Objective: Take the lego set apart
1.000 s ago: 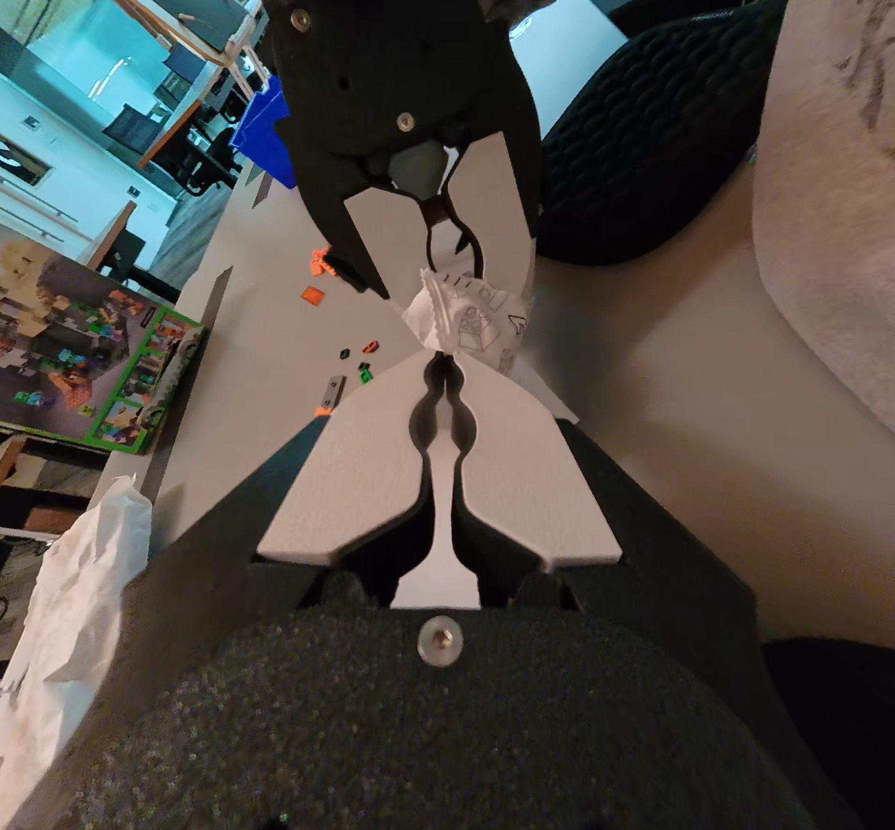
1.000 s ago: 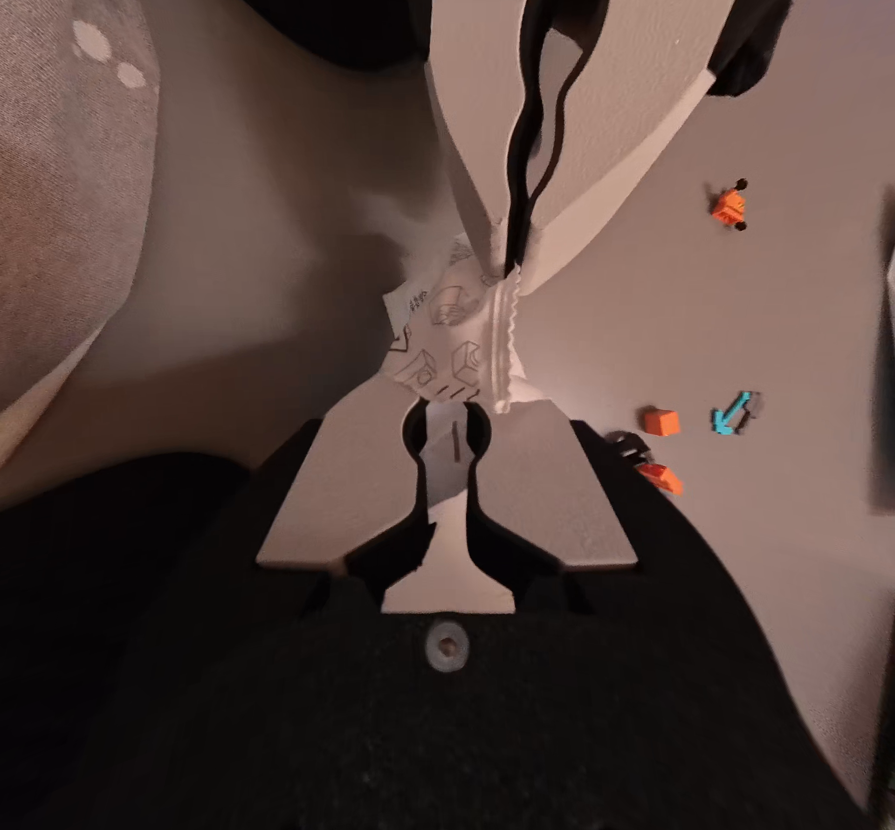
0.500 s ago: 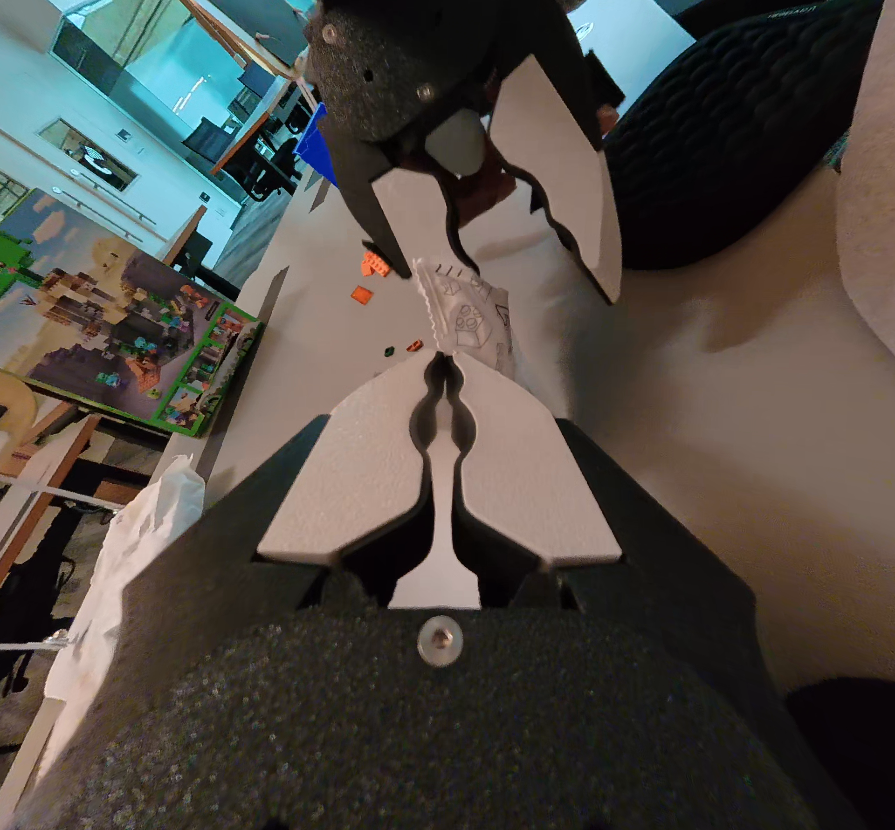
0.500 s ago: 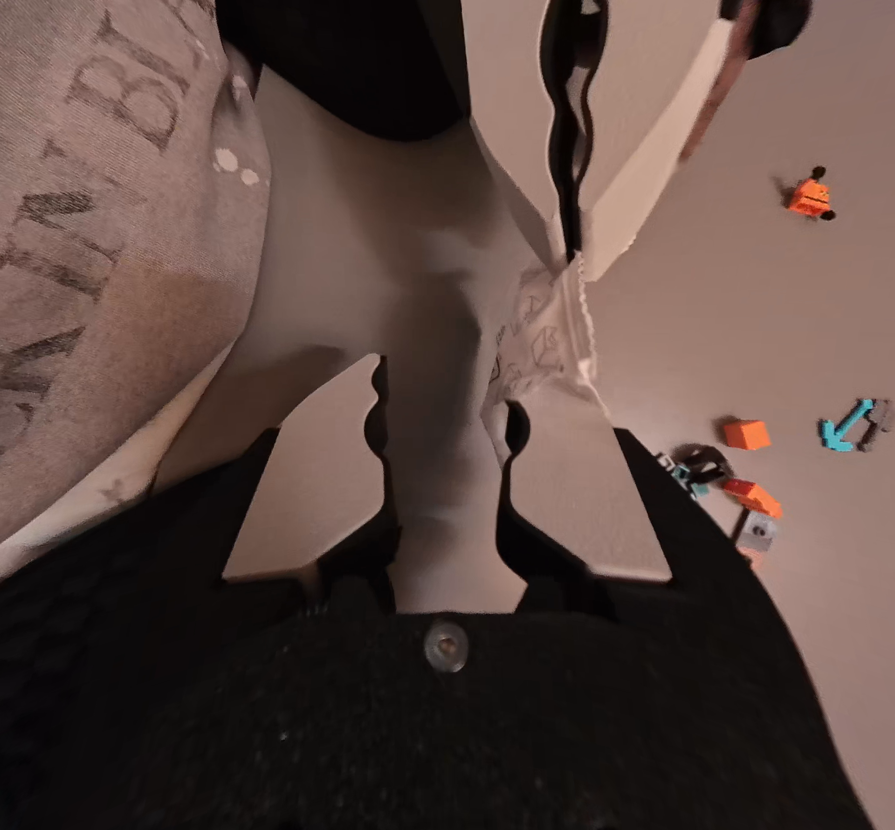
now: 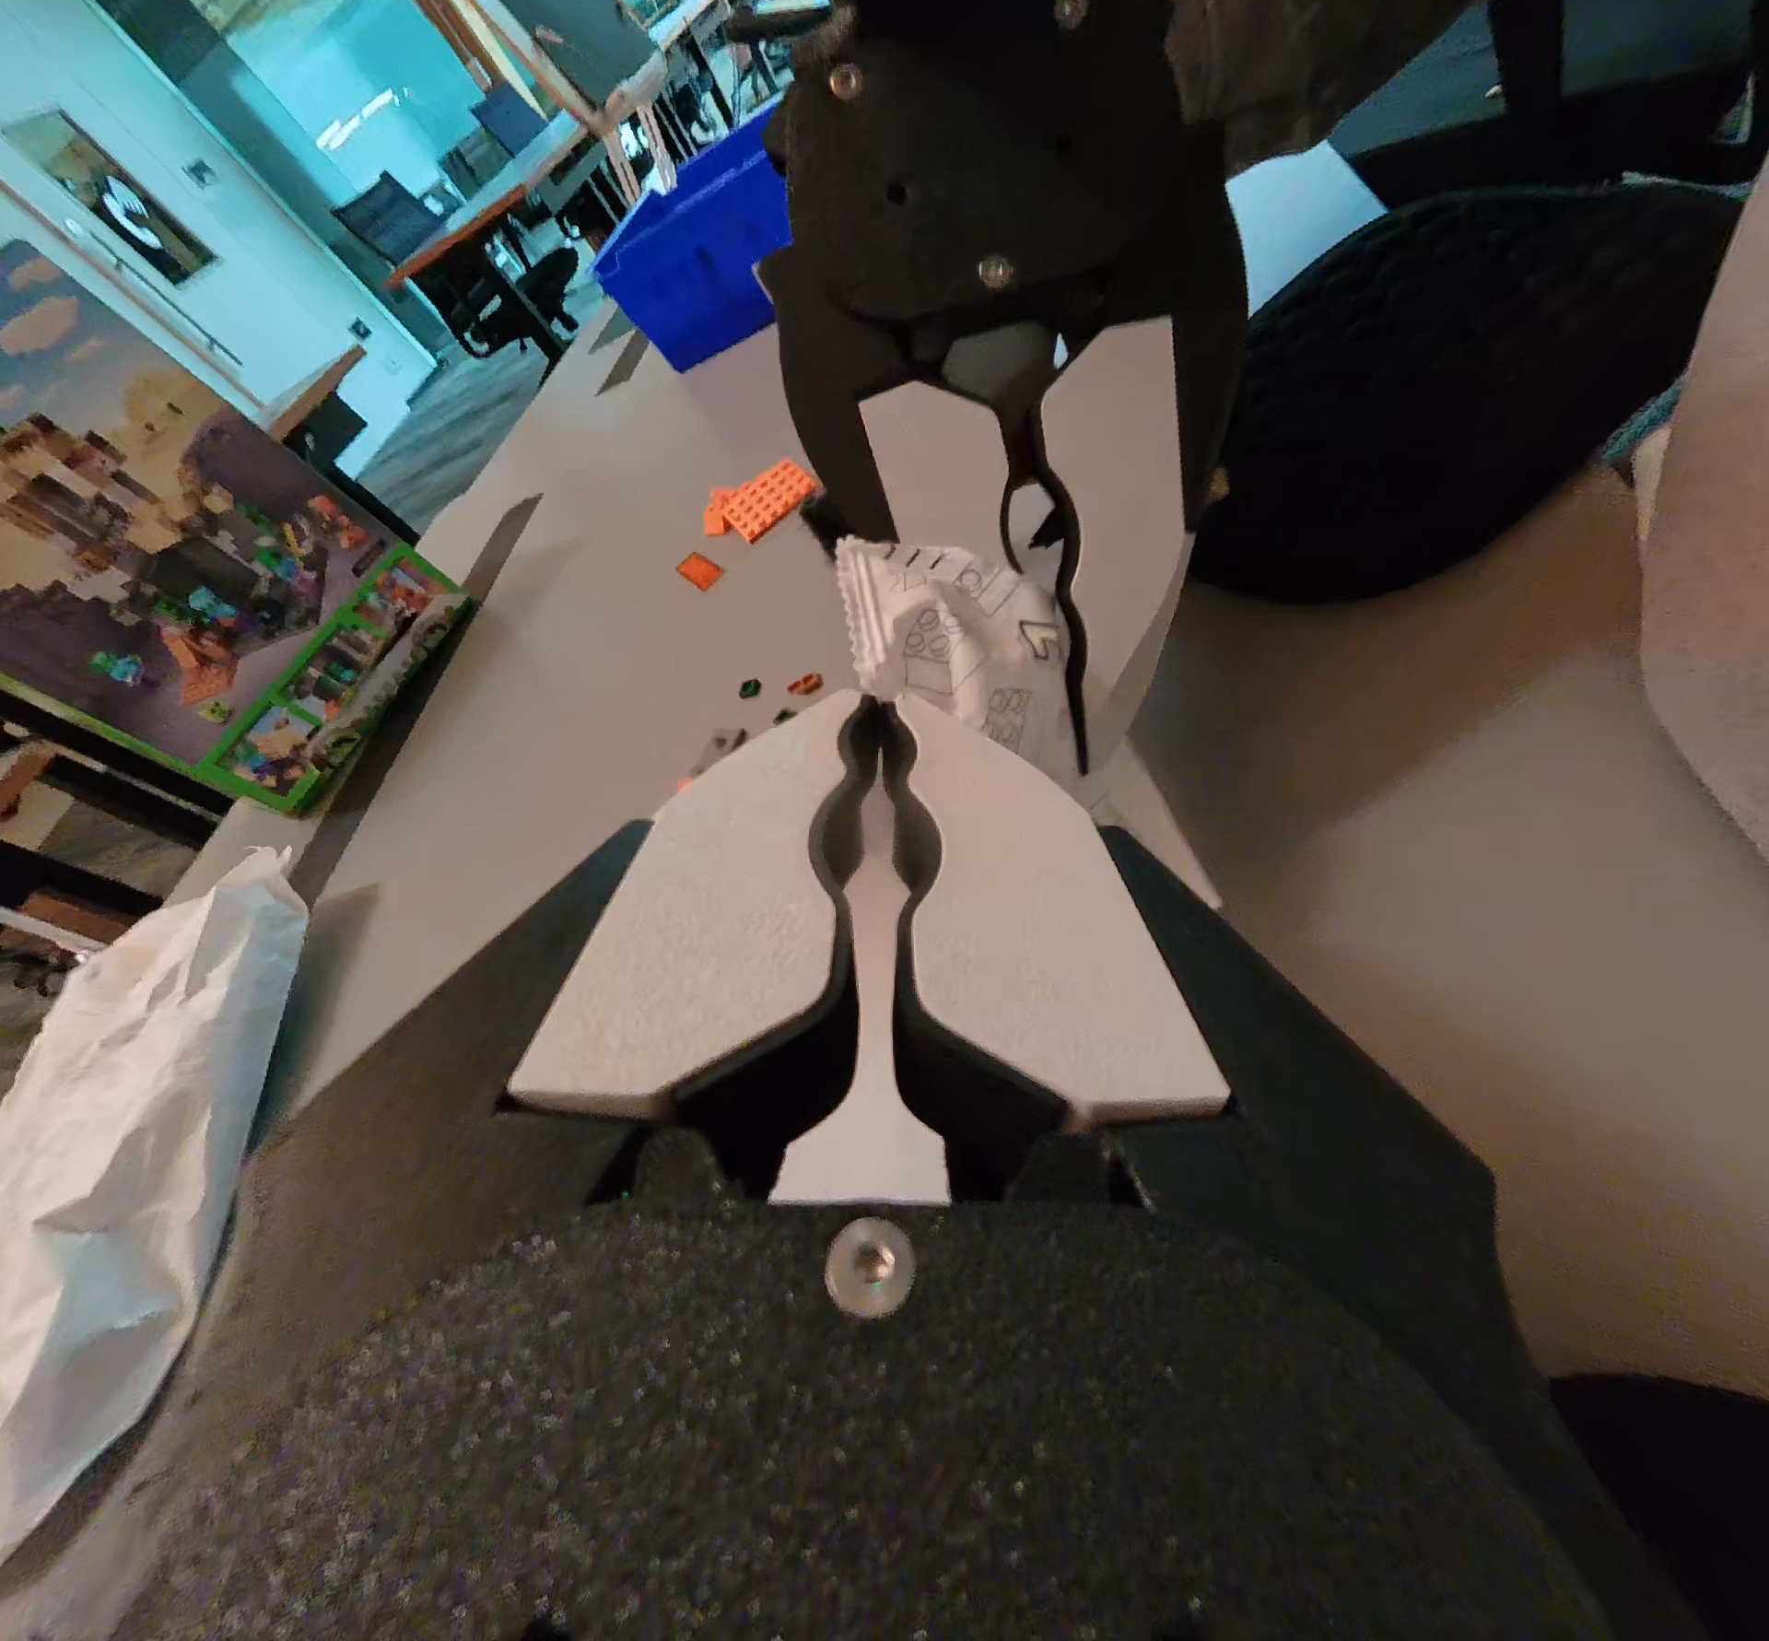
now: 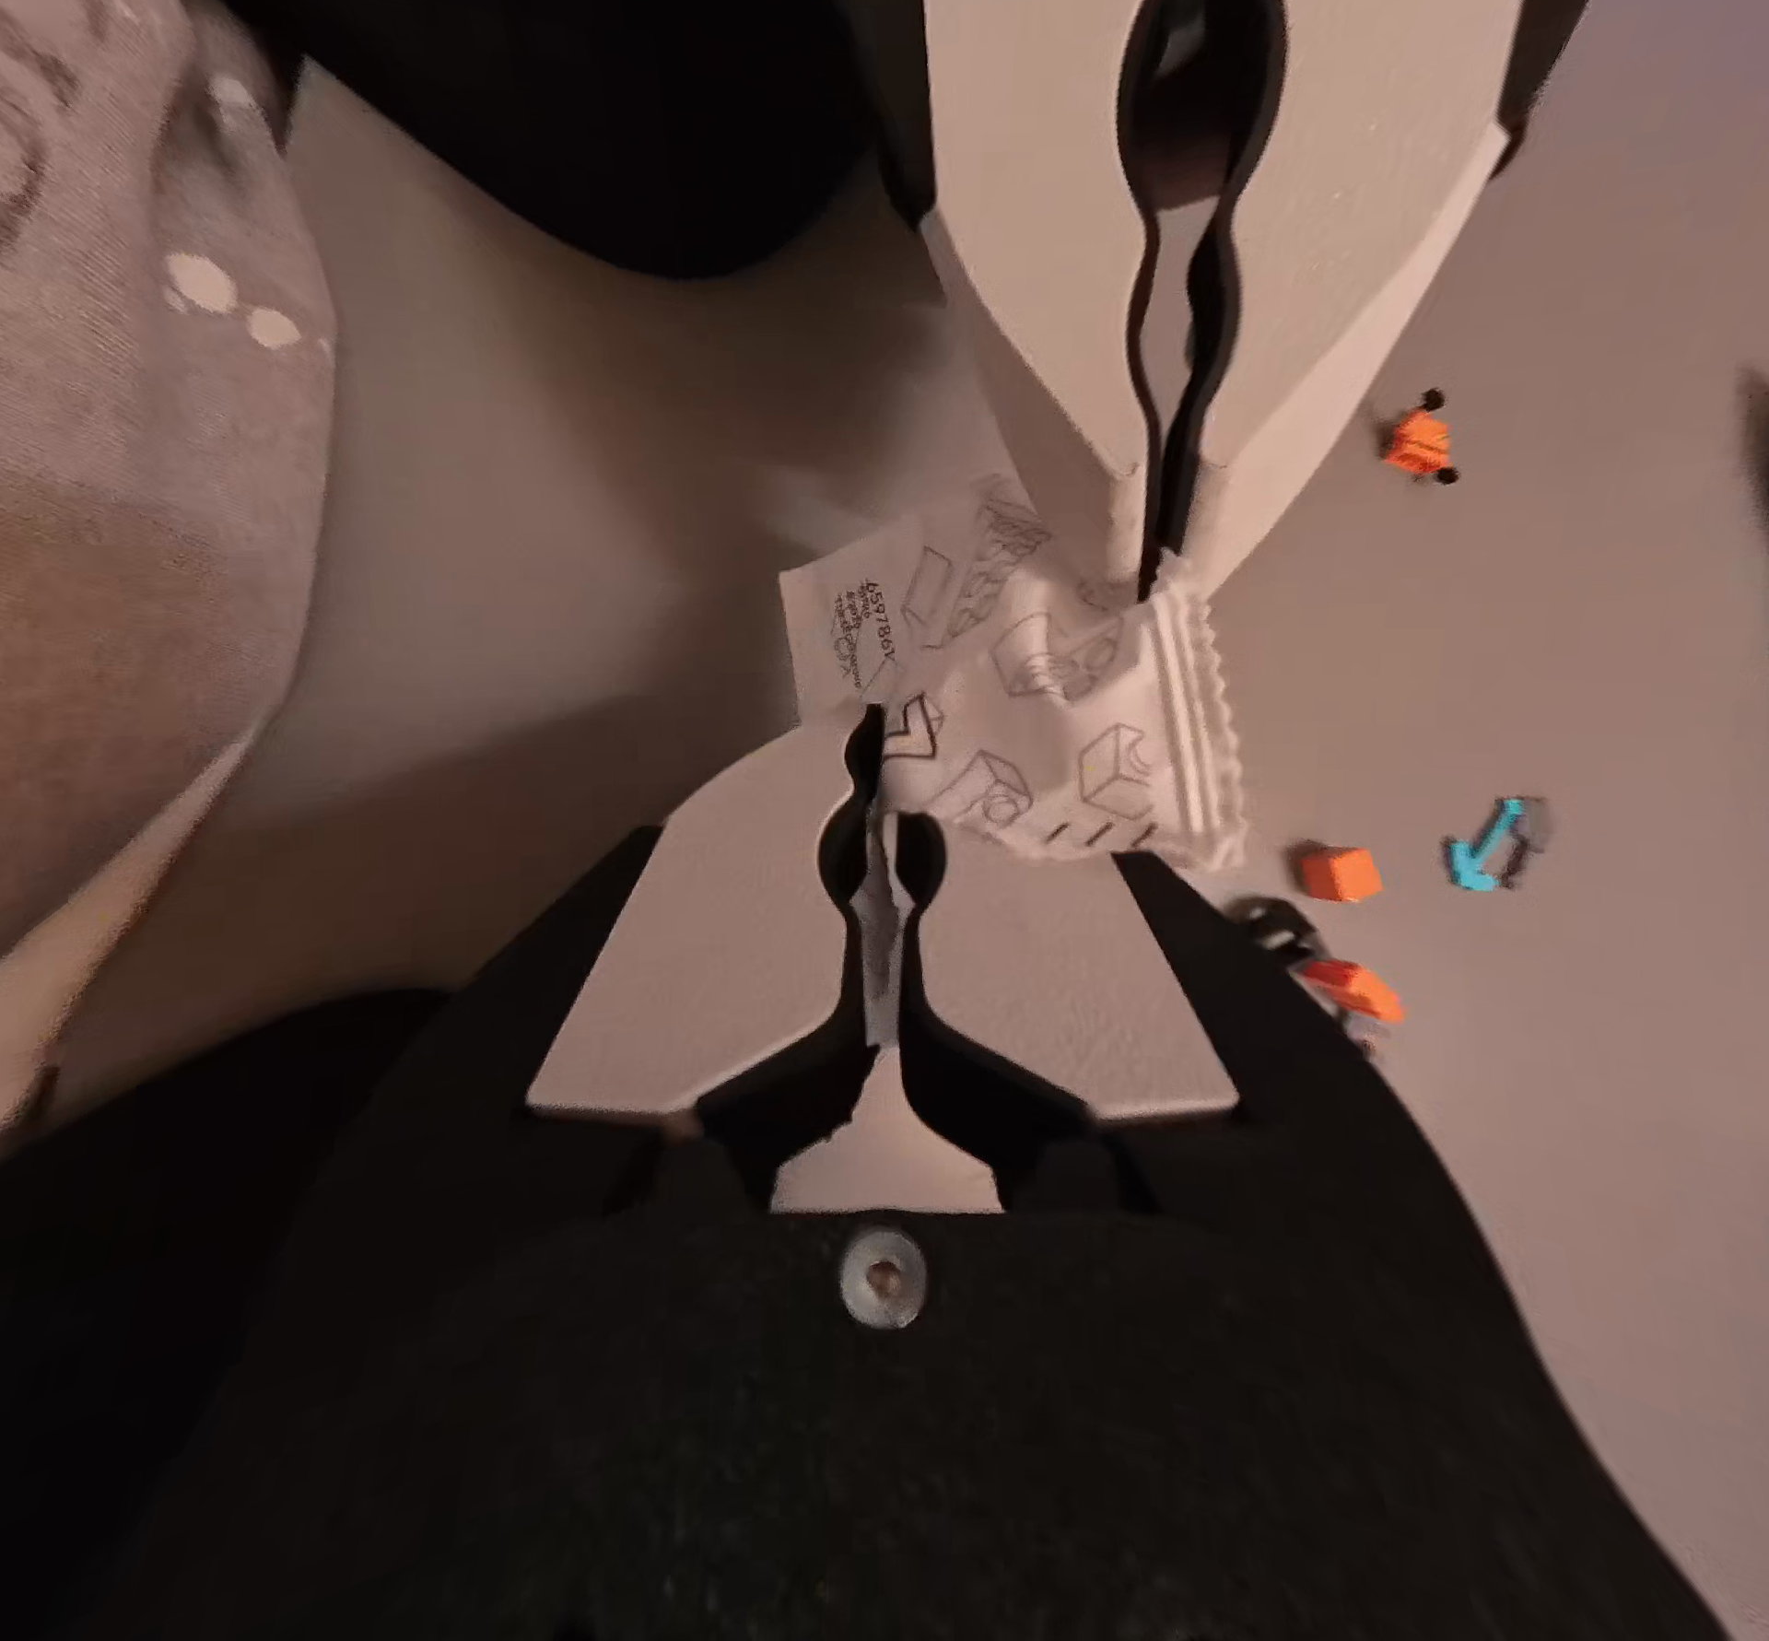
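Your right gripper [image 6: 876, 724], open half a second ago, has closed again on the small white paper bag [image 6: 1043, 714], your left gripper [image 5: 876, 714] still pinching its 1 o'clock corner, so you can likely tear it open.

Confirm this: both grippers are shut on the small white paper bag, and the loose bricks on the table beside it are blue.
Not quite. The loose bricks are orange, as the right wrist view shows. The rest holds: the left gripper and the right gripper are both shut on the small white paper bag.
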A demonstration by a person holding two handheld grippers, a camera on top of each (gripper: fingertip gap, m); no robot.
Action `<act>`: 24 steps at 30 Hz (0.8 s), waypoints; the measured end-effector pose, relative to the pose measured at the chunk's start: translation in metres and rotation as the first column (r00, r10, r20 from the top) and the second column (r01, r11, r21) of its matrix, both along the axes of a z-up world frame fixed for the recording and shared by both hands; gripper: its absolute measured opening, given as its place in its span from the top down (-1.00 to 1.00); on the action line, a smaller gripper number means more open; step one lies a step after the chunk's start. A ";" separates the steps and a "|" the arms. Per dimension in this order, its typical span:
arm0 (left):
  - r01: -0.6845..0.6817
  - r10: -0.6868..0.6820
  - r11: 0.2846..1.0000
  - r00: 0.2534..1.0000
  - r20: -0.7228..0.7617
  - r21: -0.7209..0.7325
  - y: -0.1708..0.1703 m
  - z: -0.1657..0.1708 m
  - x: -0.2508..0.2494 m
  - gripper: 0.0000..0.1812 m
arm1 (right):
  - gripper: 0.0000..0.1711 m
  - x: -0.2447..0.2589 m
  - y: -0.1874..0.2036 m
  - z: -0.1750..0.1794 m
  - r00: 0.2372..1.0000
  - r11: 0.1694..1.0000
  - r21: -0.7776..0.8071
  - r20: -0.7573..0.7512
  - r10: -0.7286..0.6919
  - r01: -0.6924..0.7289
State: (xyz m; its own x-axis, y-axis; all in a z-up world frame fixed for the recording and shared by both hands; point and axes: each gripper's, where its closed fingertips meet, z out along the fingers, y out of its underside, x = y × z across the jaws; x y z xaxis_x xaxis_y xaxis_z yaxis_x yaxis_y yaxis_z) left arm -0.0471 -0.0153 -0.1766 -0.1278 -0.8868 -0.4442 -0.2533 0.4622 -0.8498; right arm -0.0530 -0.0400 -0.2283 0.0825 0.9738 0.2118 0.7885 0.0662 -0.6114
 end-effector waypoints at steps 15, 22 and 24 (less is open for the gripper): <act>-0.047 -0.003 0.852 0.995 -0.095 -0.522 0.014 -0.014 0.000 0.58 | 1.00 0.022 0.037 0.029 0.891 0.927 -0.286 -0.313 -0.329 0.242; -0.036 -0.028 0.883 0.991 -0.129 -0.467 0.009 -0.020 0.000 0.90 | 1.00 0.012 0.026 0.044 0.817 0.881 -0.458 -0.457 -0.351 0.123; -0.024 -0.032 0.889 0.993 -0.115 -0.457 0.009 -0.020 0.000 0.91 | 1.00 0.010 0.022 0.045 0.806 0.872 -0.481 -0.479 -0.347 0.089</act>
